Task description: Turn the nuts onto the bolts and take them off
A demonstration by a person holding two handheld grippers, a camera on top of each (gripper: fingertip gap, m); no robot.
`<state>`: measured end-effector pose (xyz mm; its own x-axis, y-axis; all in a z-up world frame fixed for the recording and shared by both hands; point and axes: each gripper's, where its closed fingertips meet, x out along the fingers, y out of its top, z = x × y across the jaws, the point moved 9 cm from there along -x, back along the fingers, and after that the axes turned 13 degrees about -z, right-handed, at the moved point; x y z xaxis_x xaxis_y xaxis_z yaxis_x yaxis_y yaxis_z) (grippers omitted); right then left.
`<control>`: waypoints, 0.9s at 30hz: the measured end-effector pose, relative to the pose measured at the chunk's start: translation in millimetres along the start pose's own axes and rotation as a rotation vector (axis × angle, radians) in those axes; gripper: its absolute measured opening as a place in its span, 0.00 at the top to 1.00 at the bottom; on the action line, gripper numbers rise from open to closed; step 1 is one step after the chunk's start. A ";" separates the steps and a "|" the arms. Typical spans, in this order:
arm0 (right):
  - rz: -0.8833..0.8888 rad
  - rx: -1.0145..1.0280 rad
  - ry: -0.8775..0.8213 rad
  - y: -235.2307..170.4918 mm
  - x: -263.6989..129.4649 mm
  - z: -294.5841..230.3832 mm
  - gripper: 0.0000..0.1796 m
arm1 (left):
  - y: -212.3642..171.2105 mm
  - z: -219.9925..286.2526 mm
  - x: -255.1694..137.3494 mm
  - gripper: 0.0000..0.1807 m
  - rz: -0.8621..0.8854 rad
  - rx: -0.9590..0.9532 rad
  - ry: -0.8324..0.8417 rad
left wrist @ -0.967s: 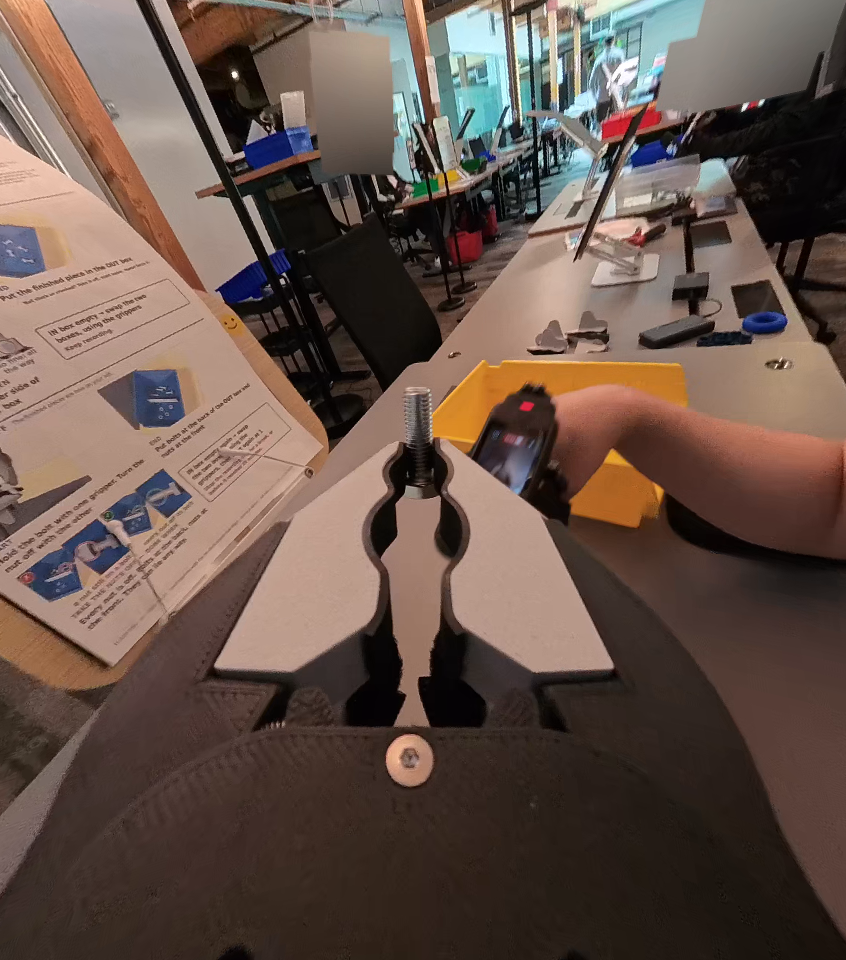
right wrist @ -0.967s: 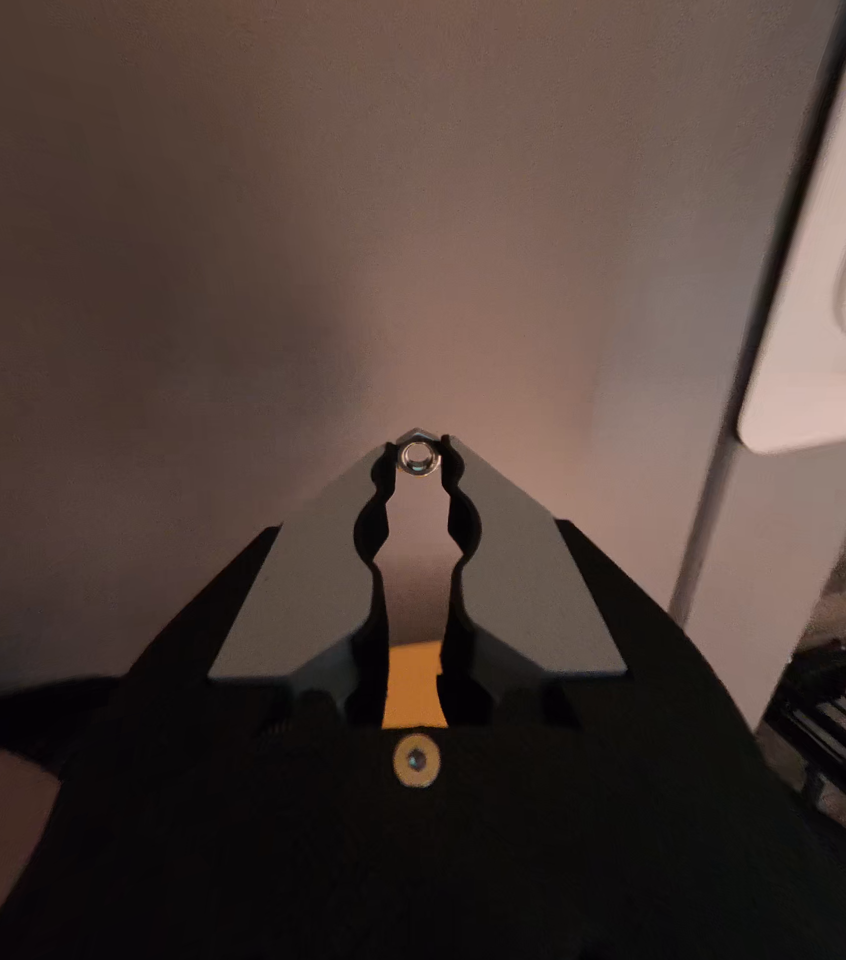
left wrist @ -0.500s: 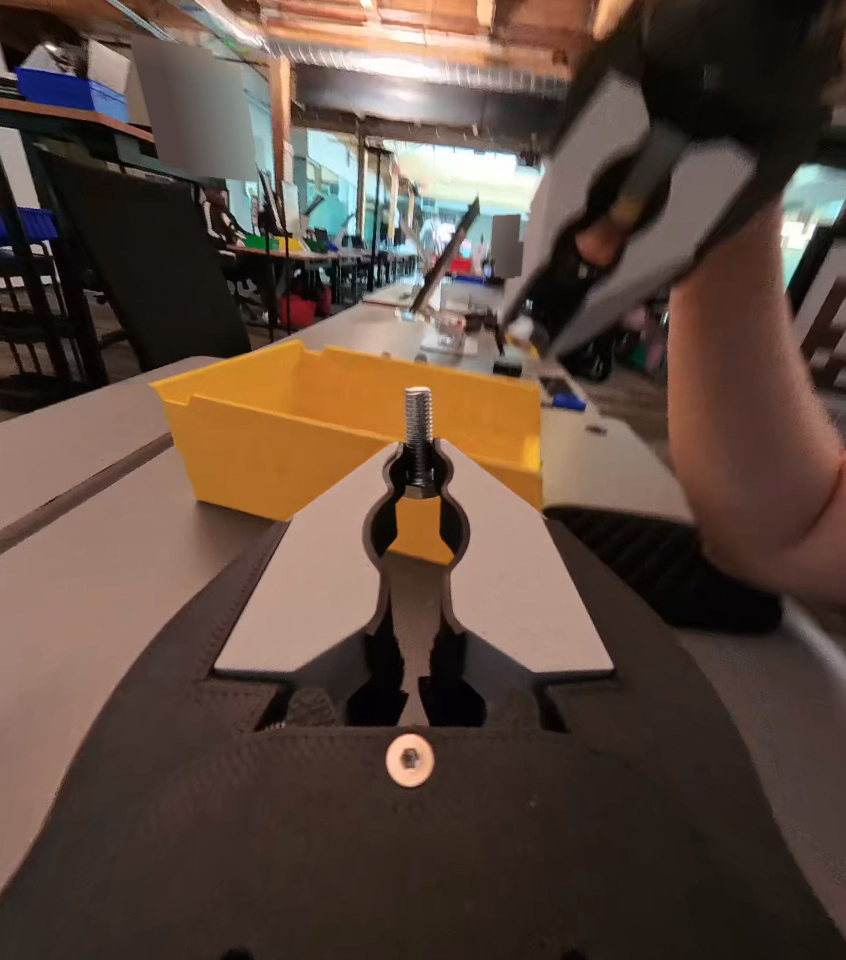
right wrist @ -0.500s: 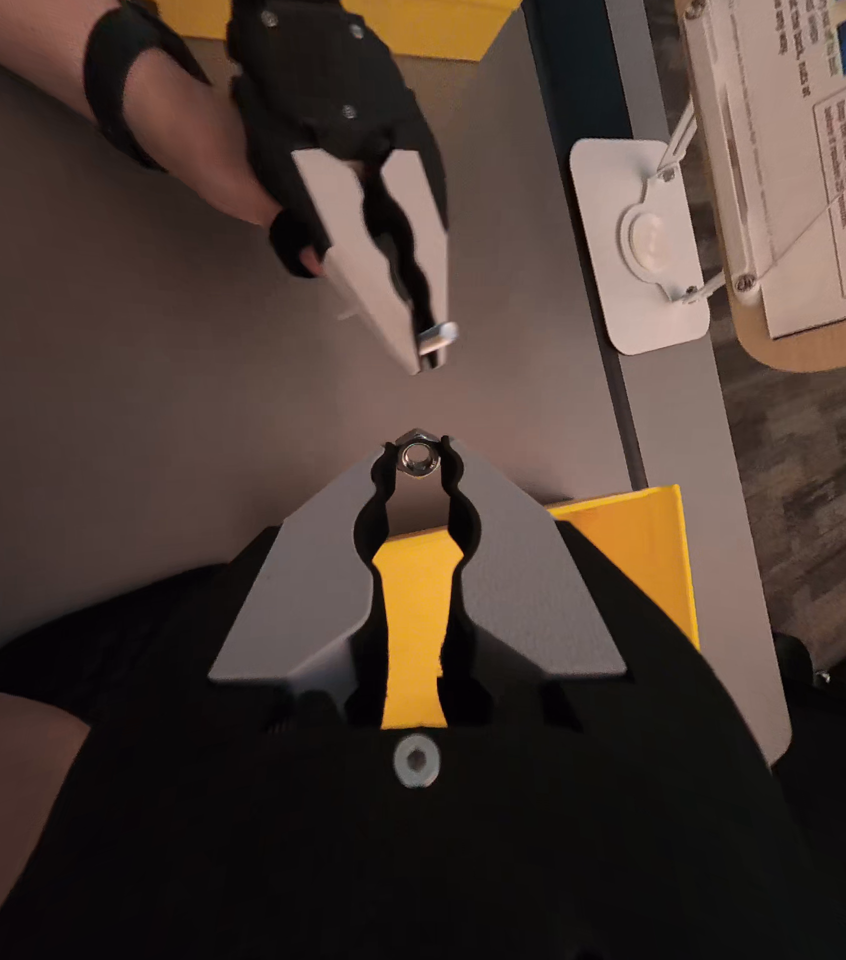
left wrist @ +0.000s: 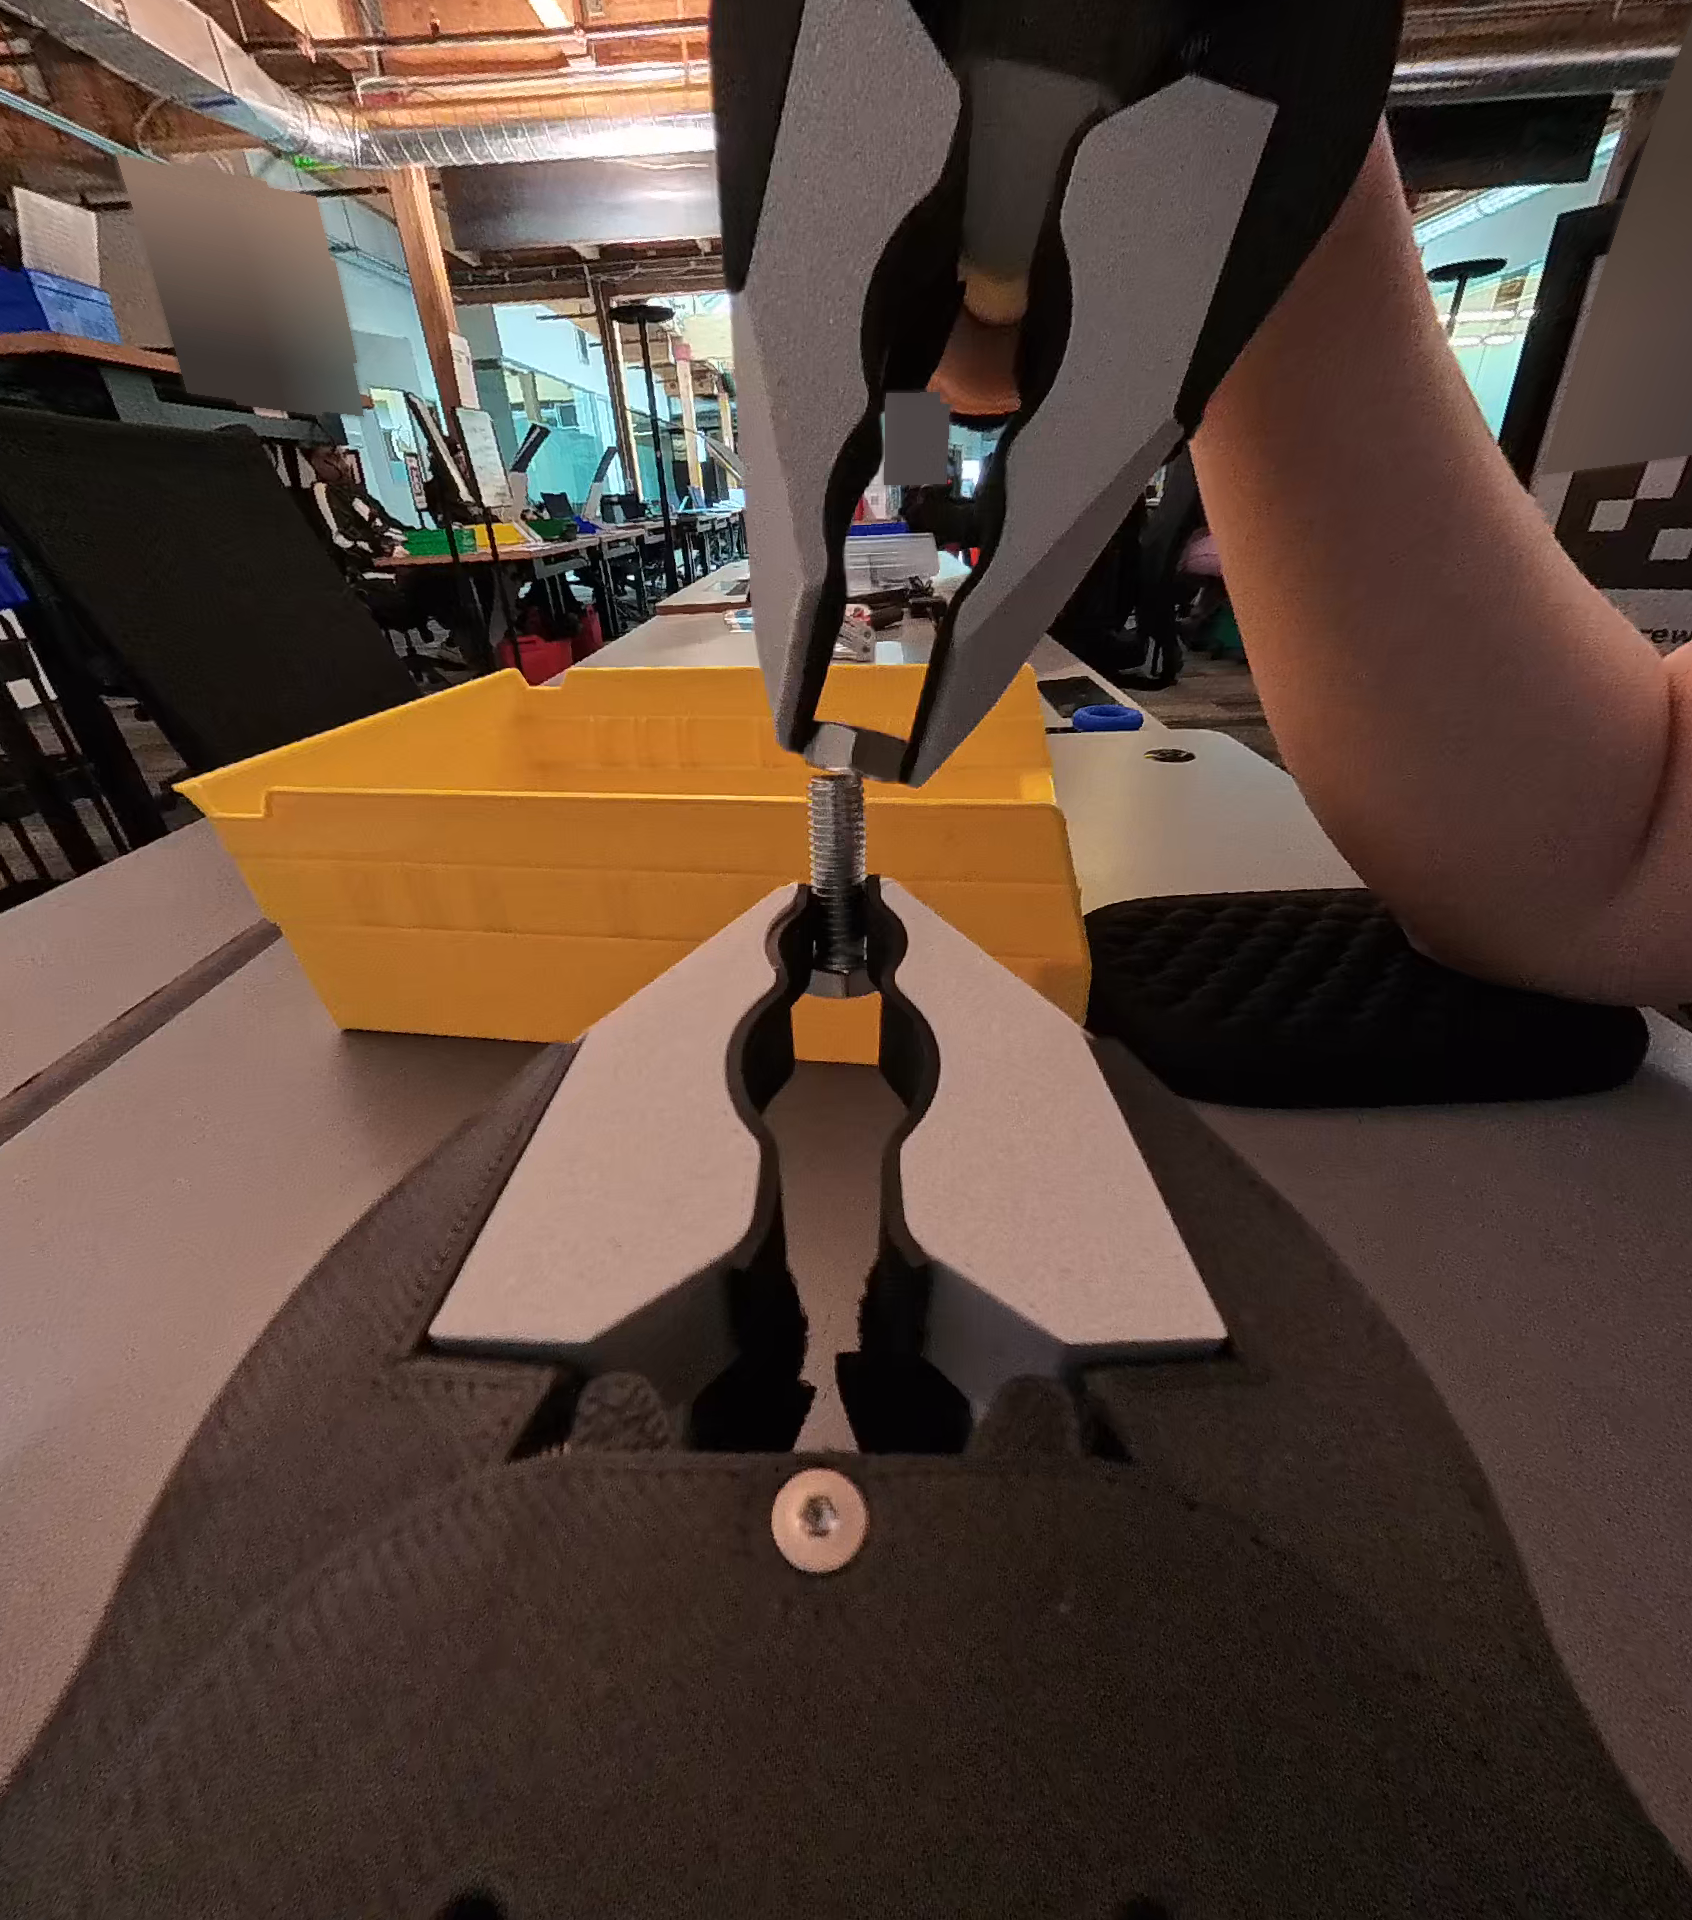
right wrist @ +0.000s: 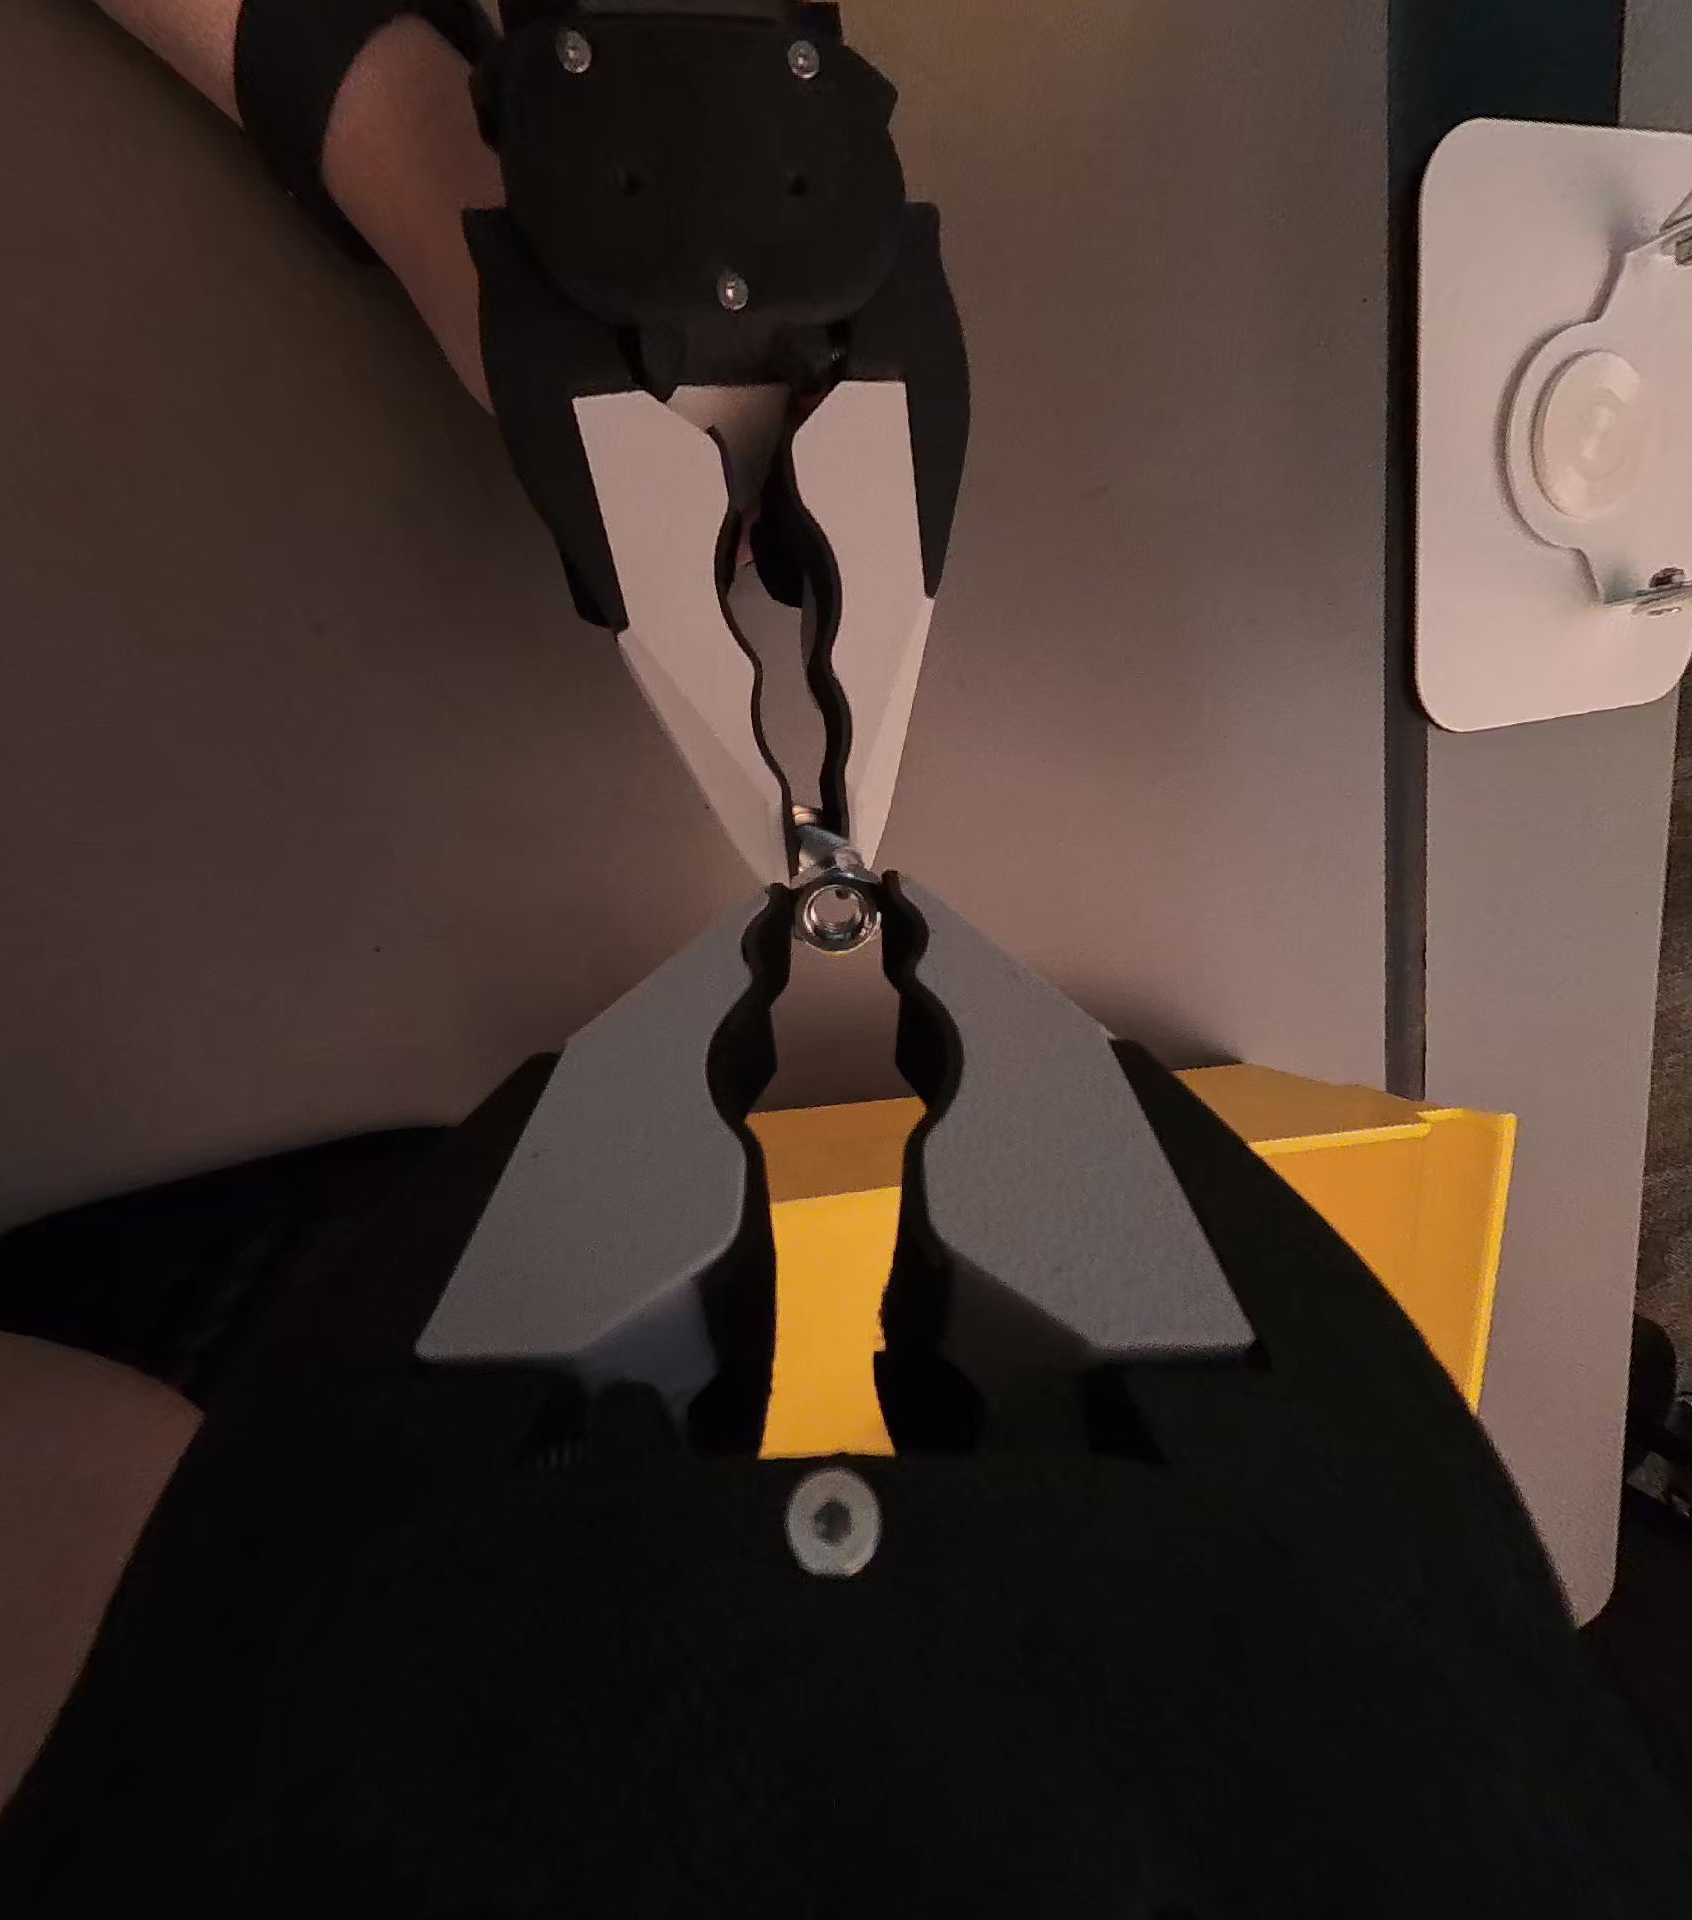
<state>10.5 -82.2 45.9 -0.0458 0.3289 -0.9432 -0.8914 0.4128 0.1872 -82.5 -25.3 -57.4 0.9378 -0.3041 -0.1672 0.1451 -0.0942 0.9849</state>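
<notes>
The left tool [left wrist: 837, 935] pinches a bolt [left wrist: 834, 852] between its tips, gripping the lower shank just above the hex head, so that the threaded end stands upright and points to 12 o'clock in the left wrist view. From 12 o'clock in that view the right tool [left wrist: 852, 748] reaches down, its tips clamped on a nut [left wrist: 847, 750] that sits right at the top end of the bolt's thread, touching it; whether the thread has caught cannot be told. In the right wrist view the nut [right wrist: 829, 920] shows end-on between the right tool's [right wrist: 829, 914] tips, its hole facing the camera, and the left tool [right wrist: 814, 831] comes in from 12 o'clock, tip to tip with it, with the bolt [right wrist: 814, 844] only a glint between the two. Both tools hang above the grey surface [left wrist: 73, 1195]. A yellow bin [left wrist: 561, 862] stands on the surface just behind the bolt, toward 12 o'clock of the left tool. At 3 o'clock a bare forearm [left wrist: 1465, 644] rests on a black pad [left wrist: 1341, 997]. A white stand base [right wrist: 1564, 416] lies at 2 o'clock in the right wrist view.
</notes>
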 end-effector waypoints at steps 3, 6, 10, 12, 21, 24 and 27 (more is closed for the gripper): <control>-0.004 -0.023 -0.003 0.6 0.0 -1.8 0.91 | 0.0 2.7 0.9 0.96 -0.017 0.012 -0.013; -0.011 -0.057 0.014 0.8 1.3 -6.4 0.91 | 0.0 6.2 2.1 0.96 -0.033 0.028 -0.030; -0.024 -0.103 0.032 -0.2 2.0 -12.7 0.91 | -0.8 11.4 3.8 0.96 -0.052 0.072 -0.046; -0.024 -0.142 0.040 -1.4 1.4 -17.8 0.91 | -1.1 14.8 4.2 0.96 -0.057 0.098 -0.068; 0.008 -0.312 0.020 -1.3 -3.6 -35.3 0.90 | -0.6 24.9 3.9 0.96 -0.043 0.138 -0.172; -0.011 -0.326 0.012 -0.7 -3.6 -38.6 0.90 | -0.7 27.4 4.1 0.96 -0.052 0.155 -0.186; -0.030 -0.273 0.020 0.4 -2.9 -36.2 0.90 | -0.6 27.0 4.0 0.96 -0.060 0.158 -0.164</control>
<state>-6.0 -113.8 38.7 -0.0242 0.3025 -0.9528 -0.9808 0.1772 0.0812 -87.3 -52.0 -59.8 0.8636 -0.4418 -0.2429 0.1357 -0.2603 0.9560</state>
